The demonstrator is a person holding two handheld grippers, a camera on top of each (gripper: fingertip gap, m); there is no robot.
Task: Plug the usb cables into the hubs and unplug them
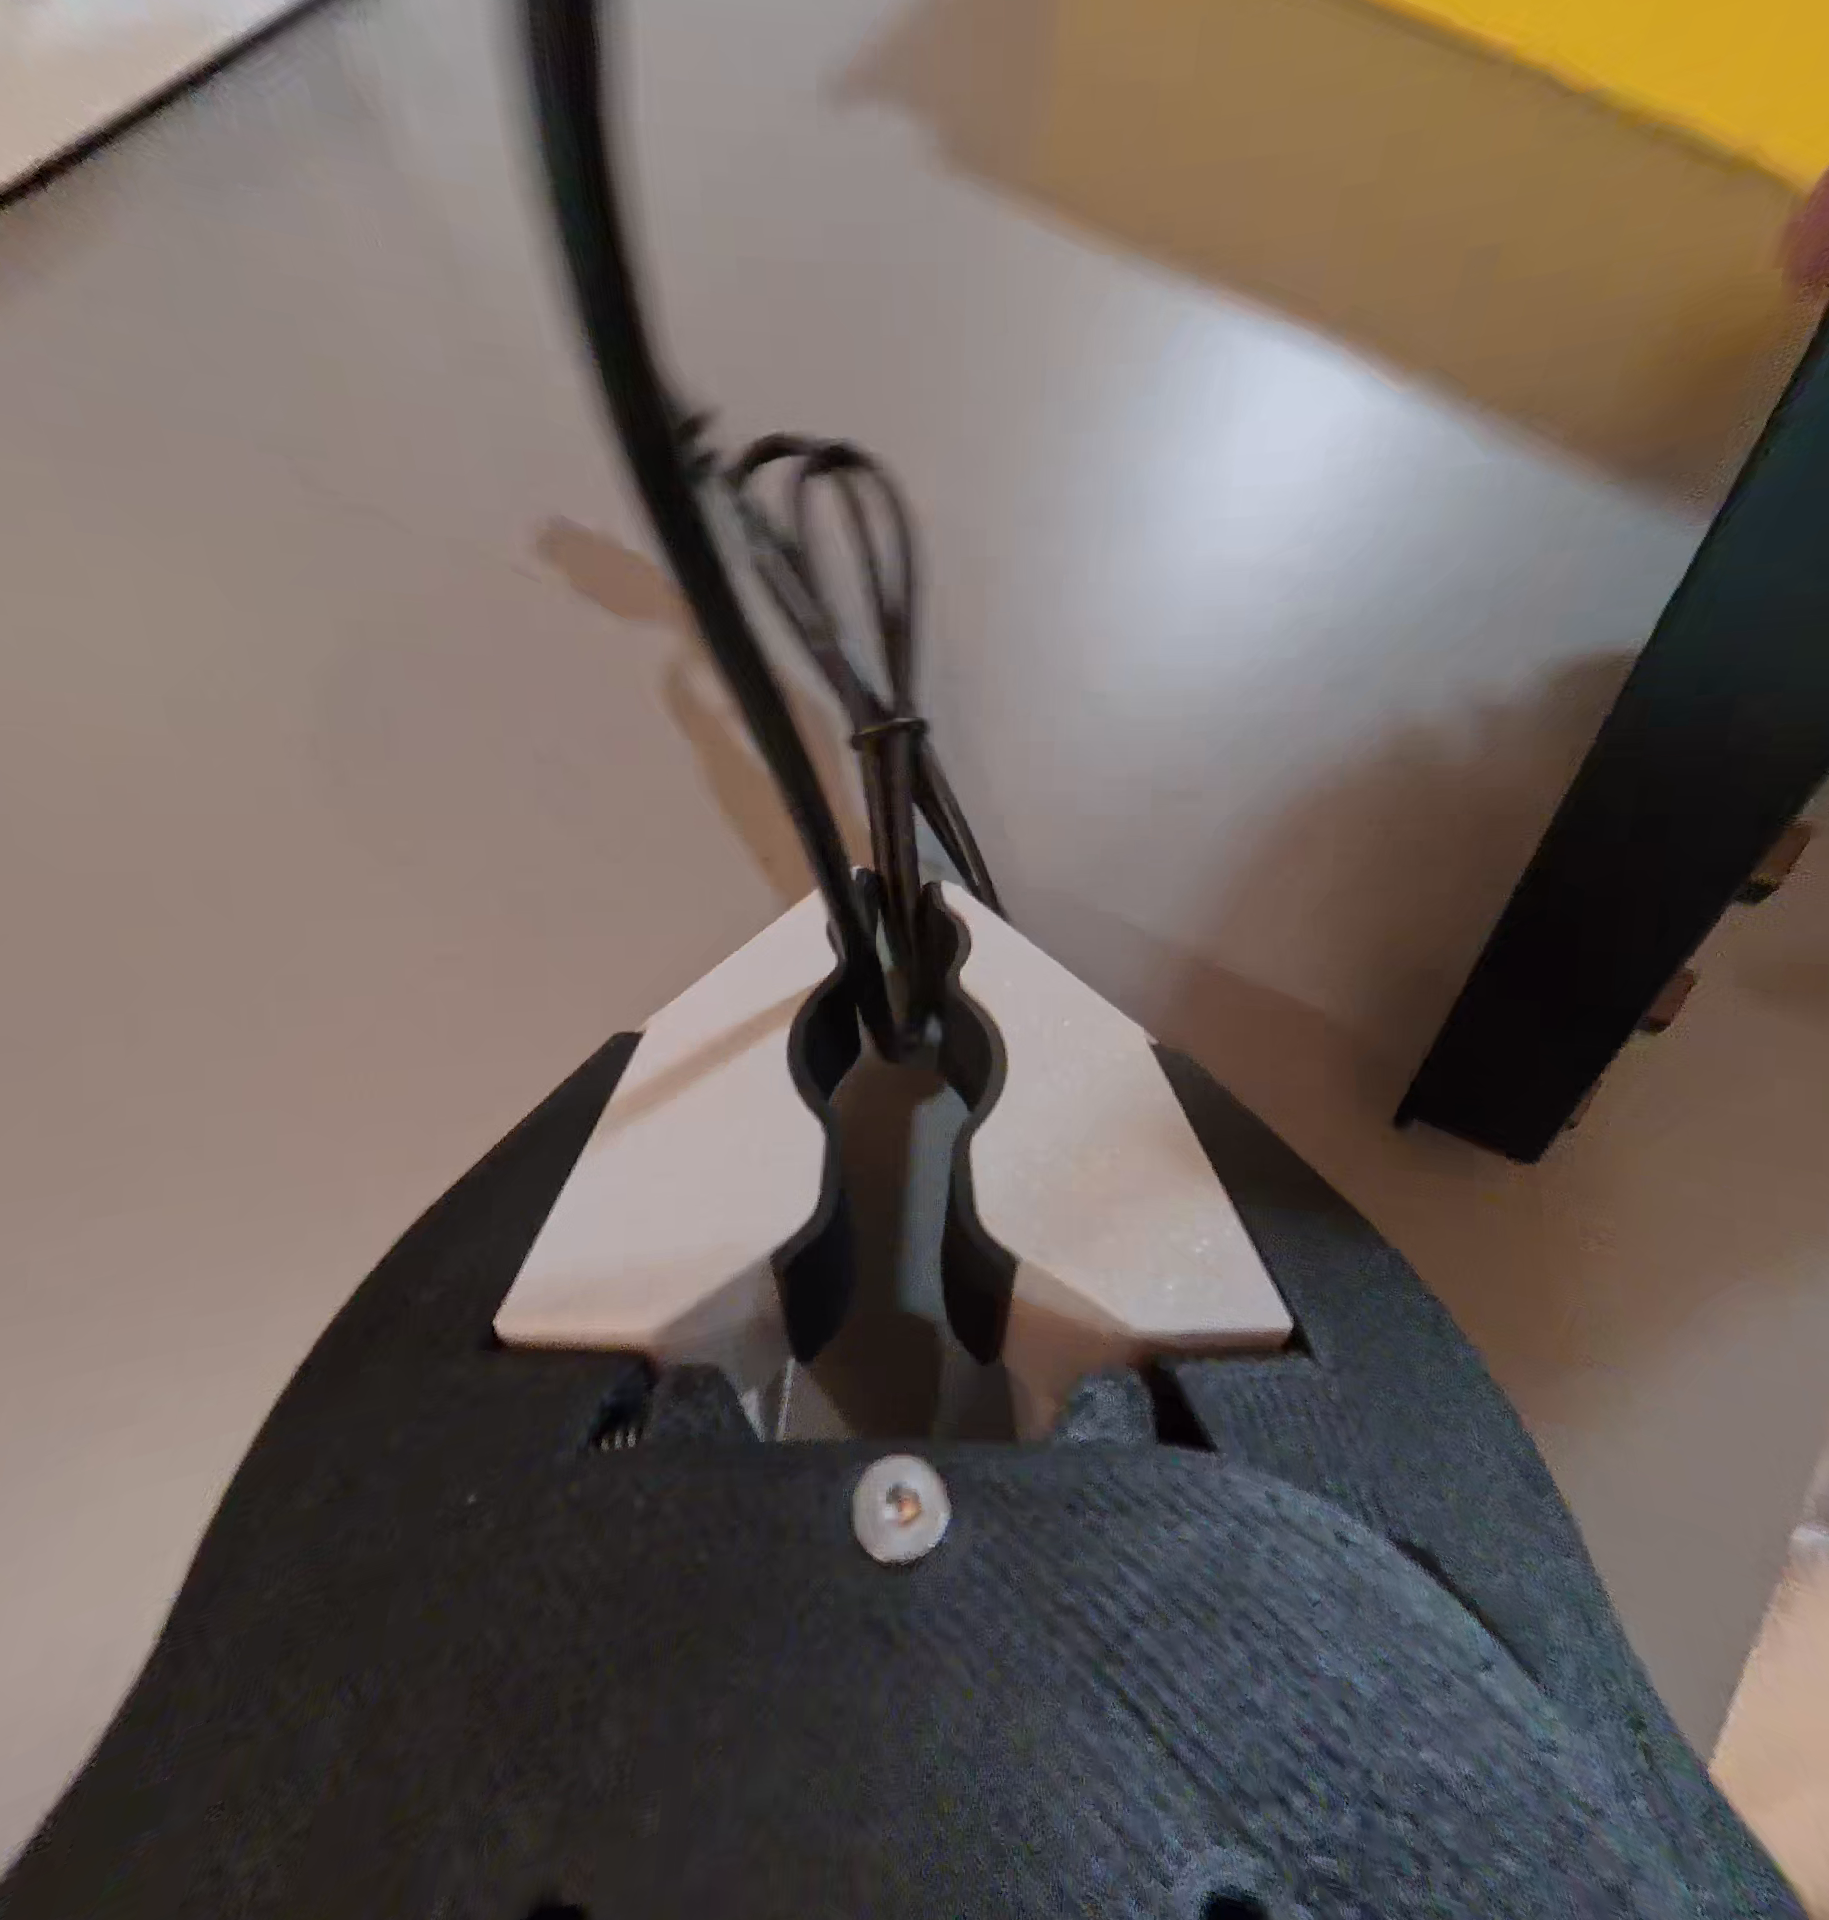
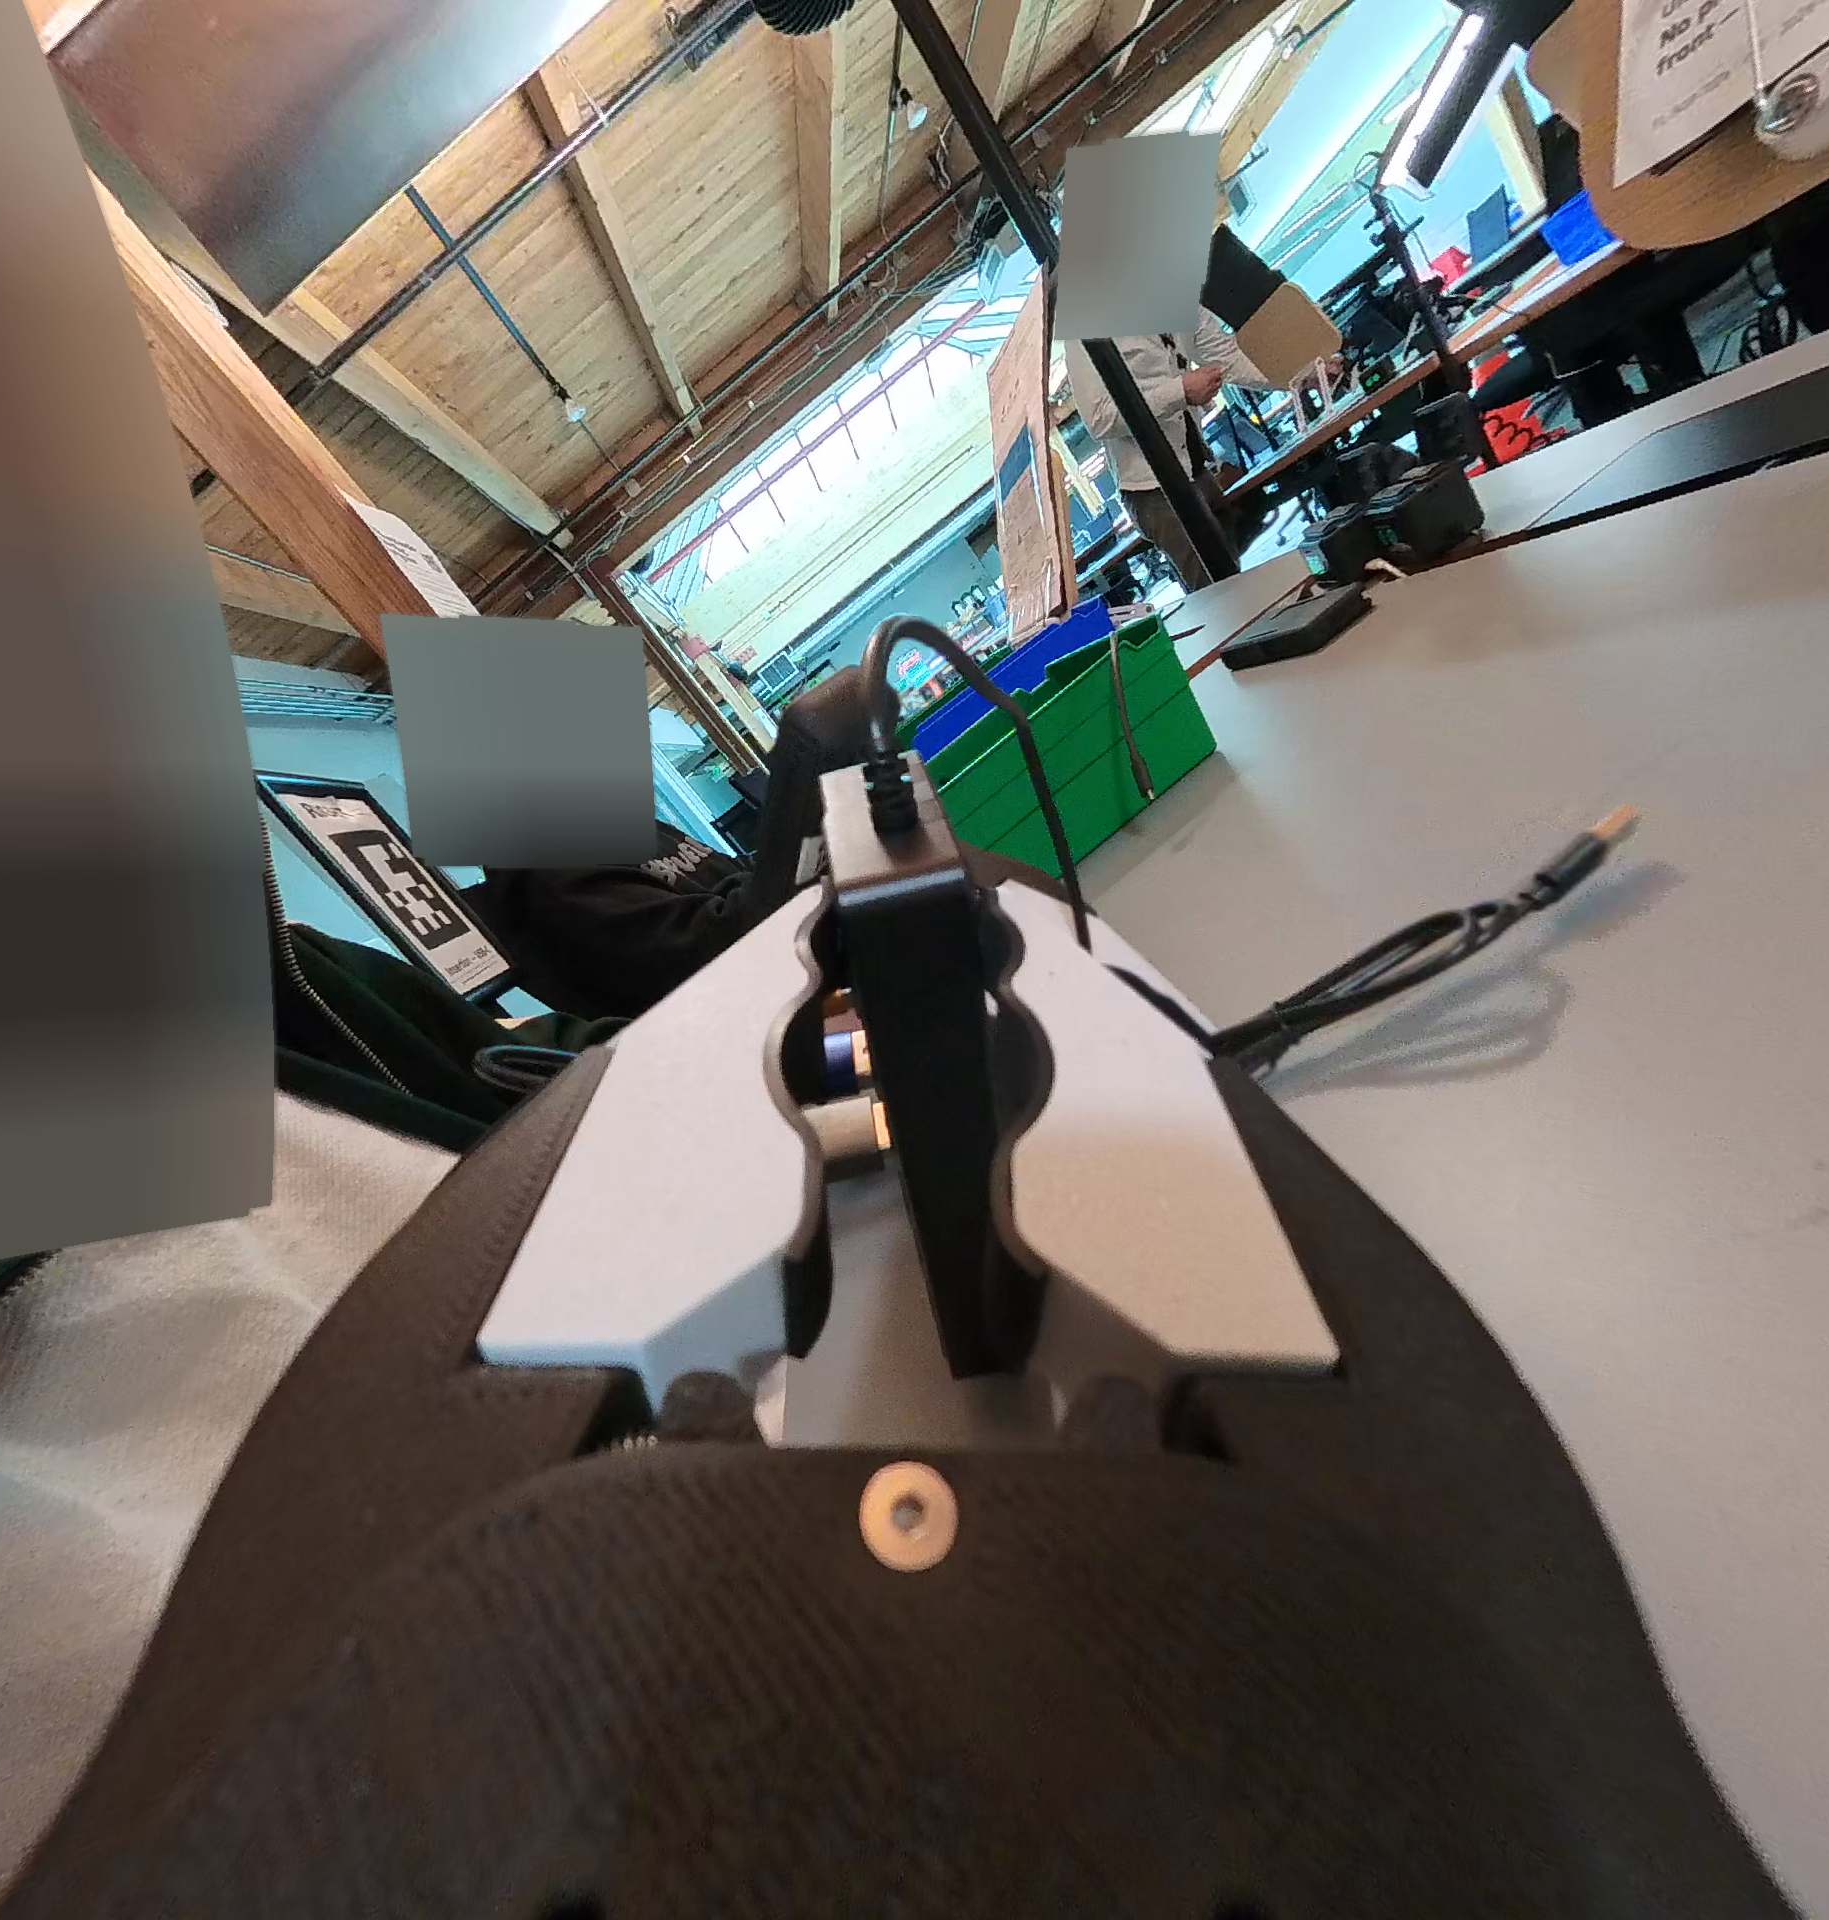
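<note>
My left gripper is shut on a thin black USB cable, coiled and bound with a tie, above the pale table. A grey part, maybe its plug, shows between the jaws. A thicker black cable hangs down to the fingertips. My right gripper is shut on a black USB hub, held on edge, its lead leaving the far end. Plugs sit in its left side. The hub also shows in the left wrist view, at the right.
Another black USB cable lies on the grey table, its plug pointing away. Green and blue bins stand farther back. A yellow object is at the top right. People sit and stand beyond the table.
</note>
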